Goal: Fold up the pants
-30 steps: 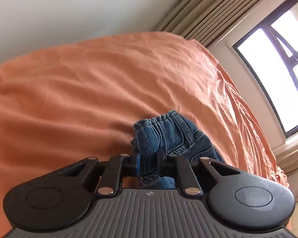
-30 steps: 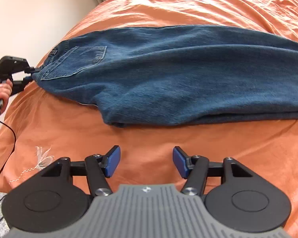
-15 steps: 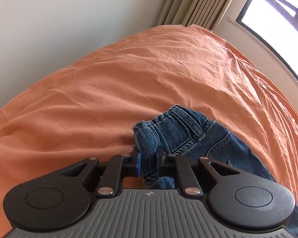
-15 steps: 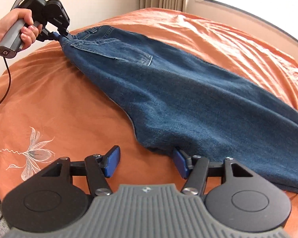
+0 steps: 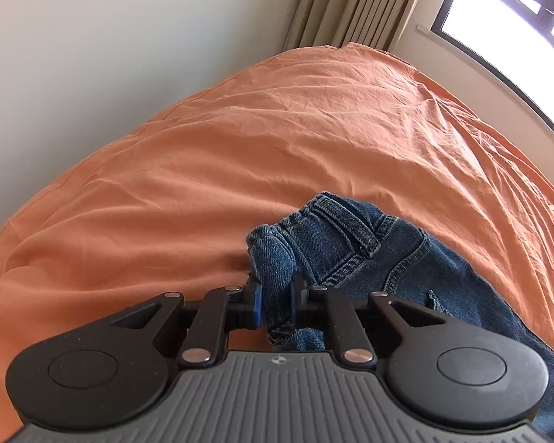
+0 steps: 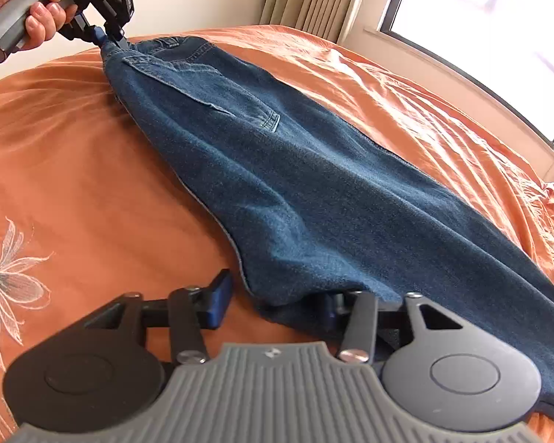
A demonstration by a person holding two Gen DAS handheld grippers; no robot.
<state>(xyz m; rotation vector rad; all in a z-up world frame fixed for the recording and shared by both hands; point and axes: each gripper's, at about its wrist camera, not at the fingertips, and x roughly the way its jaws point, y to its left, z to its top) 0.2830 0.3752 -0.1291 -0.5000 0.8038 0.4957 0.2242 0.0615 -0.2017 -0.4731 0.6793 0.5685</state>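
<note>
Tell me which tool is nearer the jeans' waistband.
Left. The left tool is clamped on the waistband; the right tool sits open at the jeans' lower edge, far down the fabric.

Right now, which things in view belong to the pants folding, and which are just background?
In the job:
jeans
left hand-held gripper, shut on the waistband
right hand-held gripper, open at the jeans' near edge

Background:
orange bedspread
curtain
window

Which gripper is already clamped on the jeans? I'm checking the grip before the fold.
The left gripper, pinching the jeans at the waistband; the right gripper is open.
</note>
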